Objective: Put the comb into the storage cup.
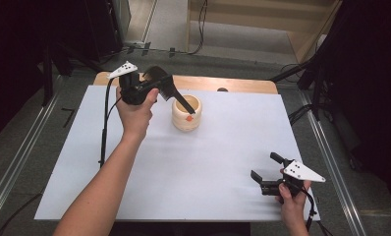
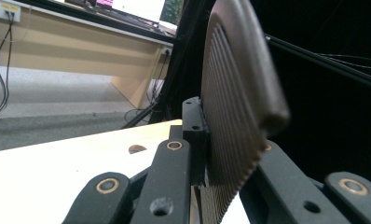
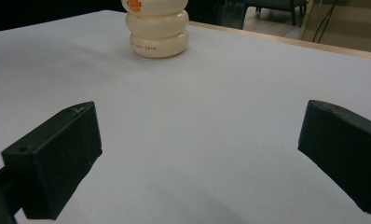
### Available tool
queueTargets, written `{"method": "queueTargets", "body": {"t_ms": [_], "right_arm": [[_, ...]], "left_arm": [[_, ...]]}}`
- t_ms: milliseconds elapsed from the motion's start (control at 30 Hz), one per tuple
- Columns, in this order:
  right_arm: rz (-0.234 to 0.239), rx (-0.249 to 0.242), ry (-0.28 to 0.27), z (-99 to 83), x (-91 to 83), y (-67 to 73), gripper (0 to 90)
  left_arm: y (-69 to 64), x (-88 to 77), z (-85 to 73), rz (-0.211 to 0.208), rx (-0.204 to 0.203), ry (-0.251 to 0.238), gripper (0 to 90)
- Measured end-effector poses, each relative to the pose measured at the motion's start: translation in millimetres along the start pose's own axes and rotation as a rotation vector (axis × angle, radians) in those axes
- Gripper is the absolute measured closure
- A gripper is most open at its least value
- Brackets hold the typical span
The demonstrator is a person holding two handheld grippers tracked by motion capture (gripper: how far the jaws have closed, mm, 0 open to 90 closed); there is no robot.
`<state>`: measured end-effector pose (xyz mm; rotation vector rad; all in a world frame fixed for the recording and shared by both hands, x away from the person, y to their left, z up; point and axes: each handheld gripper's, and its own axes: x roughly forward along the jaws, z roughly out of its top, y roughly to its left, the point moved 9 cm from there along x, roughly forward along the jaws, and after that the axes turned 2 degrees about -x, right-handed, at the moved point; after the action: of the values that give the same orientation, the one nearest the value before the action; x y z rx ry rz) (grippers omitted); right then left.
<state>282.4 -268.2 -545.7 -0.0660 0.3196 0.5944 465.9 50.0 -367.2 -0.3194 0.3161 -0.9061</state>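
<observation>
Comb [image 1: 180, 100], dark and fine-toothed, sits clamped between the jaws of the left gripper [image 1: 160, 87]; in the left gripper view we see its ribbed teeth [image 2: 230, 116] pinched close against the near jaw, the rounded end rising above it. From the high view we note the comb slanting down to the right, its far tip at the rim of a cream holder [image 1: 186, 113] made of stacked rings. We cannot tell whether the tip touches the rim or sits just inside the opening. Holder stands on the white table [image 1: 193, 162], toward the far side, with a small orange mark on its front. The left hand [image 1: 134, 110] grips the tool from below, forearm coming in from the bottom edge.

Right gripper [image 1: 268, 172] rests low near the table's front right corner, well apart from the holder. Its jaws stand wide apart with nothing between them; in the right gripper view we see bare tabletop between them and the holder [image 3: 158, 28] farther off.
</observation>
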Motion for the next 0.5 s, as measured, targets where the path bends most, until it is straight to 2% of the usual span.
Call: {"method": "queueTargets", "body": {"t_ms": [200, 500], "right_arm": [[-0.001, 0.0, -0.001, 0.0, -0.3, -0.1, 0.0], [0.003, 0.006, -0.003, 0.3, -0.5, 0.2, 0.0]], "left_arm": [[9.0, 0.2, 2.6, 0.015, -0.02, -0.013, 84.4], [16.6, 8.7, 3.2, 0.038, -0.017, -0.014, 84.5]]}}
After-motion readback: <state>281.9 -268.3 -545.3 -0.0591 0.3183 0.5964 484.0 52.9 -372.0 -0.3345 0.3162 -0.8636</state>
